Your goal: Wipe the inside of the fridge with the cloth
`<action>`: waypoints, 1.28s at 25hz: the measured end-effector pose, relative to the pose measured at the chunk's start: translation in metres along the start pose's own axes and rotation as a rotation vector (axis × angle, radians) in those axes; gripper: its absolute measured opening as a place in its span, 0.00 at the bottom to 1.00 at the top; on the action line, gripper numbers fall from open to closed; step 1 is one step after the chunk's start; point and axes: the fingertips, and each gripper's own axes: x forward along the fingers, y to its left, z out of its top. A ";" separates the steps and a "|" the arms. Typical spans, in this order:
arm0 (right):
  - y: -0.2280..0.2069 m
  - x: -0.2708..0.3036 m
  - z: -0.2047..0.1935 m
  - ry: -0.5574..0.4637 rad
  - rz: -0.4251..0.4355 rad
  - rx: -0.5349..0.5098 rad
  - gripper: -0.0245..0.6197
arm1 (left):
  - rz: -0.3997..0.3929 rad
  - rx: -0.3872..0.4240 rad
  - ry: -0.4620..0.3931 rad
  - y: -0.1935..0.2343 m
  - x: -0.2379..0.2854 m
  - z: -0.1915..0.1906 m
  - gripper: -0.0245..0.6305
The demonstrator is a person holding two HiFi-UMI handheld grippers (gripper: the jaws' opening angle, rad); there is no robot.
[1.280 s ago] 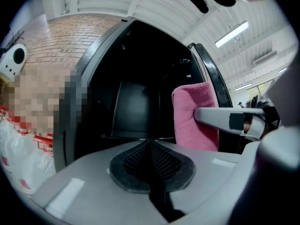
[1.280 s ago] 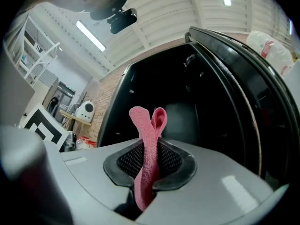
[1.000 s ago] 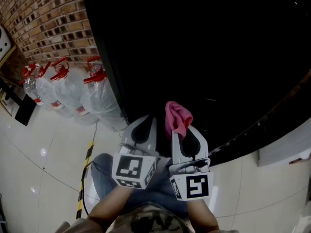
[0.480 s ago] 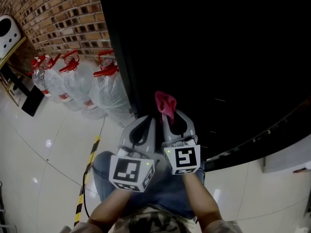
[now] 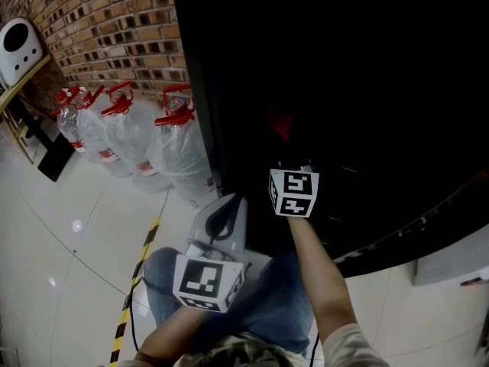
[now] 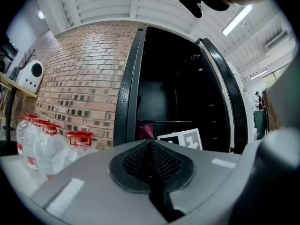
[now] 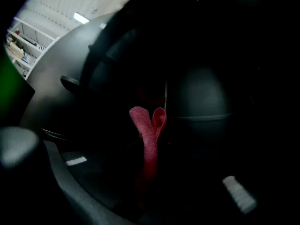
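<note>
Checker: Cloth, where is it and what does it look like?

Tagger: Small pink-red woven cloth (image 7: 149,125), pinched in the right gripper (image 7: 146,168). The jaws are clamped on its lower part. The free end sticks up past the tips and splits into two rounded folds, like a narrow heart. The weave looks coarse and the lower part fades into shadow.

Checker: Inside the fridge?

Tagger: Yes. The right gripper reaches into the dark inside of the tall black fridge (image 5: 344,90), and from the head view the cloth is only a dim red patch in there. The left gripper view shows it just past the black door frame. Whether it touches a wall or shelf, I cannot tell; too dark.

Checker: Left gripper?

Tagger: The left gripper (image 6: 150,146) is outside the fridge, held low near the person's body. Its jaws are pressed together with nothing between them.

Checker: Surroundings, quick.

Tagger: Red-brown brick wall (image 5: 114,29) left of the fridge. Clear plastic water bottles with red caps (image 5: 179,147) stand in a row at its foot, the nearest just beside the fridge. Glossy white tiled floor (image 5: 69,228) with a yellow-and-black striped tape strip (image 5: 136,281).
</note>
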 end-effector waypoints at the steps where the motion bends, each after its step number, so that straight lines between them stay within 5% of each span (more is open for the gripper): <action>1: -0.005 0.008 -0.002 0.006 -0.016 0.000 0.12 | 0.001 0.004 0.001 0.000 0.000 0.001 0.02; 12: -0.037 0.026 -0.019 0.041 -0.120 -0.005 0.12 | -0.023 0.019 -0.021 -0.007 0.005 0.012 0.02; 32: -0.179 -0.073 -0.021 0.081 -0.493 0.032 0.12 | -0.206 -0.019 -0.032 -0.072 0.032 0.011 0.02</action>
